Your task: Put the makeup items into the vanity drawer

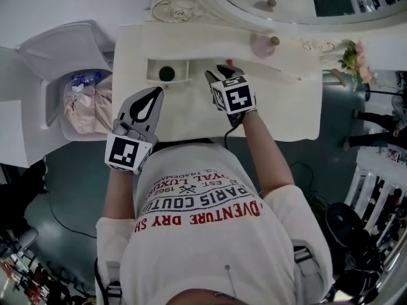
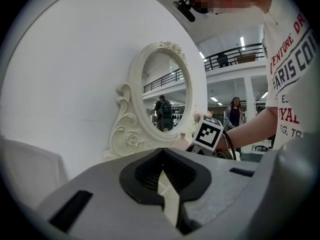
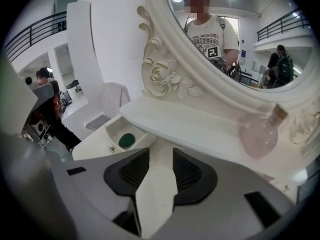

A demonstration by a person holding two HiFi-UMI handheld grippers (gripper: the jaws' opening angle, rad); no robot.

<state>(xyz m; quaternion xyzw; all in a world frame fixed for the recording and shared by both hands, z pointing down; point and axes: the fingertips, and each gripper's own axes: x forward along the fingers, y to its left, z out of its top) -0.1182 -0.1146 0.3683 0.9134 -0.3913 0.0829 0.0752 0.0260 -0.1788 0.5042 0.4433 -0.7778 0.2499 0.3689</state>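
The cream vanity's drawer (image 1: 152,69) stands open at the back of the tabletop, and a round dark green makeup item (image 1: 166,74) lies in it. The right gripper view shows the same green item (image 3: 126,140) in the drawer (image 3: 111,130). My right gripper (image 1: 219,74) hovers at the drawer's right end, open, with only bare tabletop between its jaws (image 3: 161,156). A small red thing (image 1: 229,63) shows just beyond its tips. My left gripper (image 1: 150,101) hangs over the table's front left, shut and empty (image 2: 162,171). A pink round bottle (image 1: 262,45) stands on the shelf under the mirror.
The oval mirror (image 1: 273,2) in its carved frame (image 3: 162,74) rises behind the shelf. A lined waste bin (image 1: 82,103) stands on the floor left of the vanity. Flowers (image 1: 353,58) sit at the far right. The bare tabletop (image 1: 286,110) stretches to the right of my arm.
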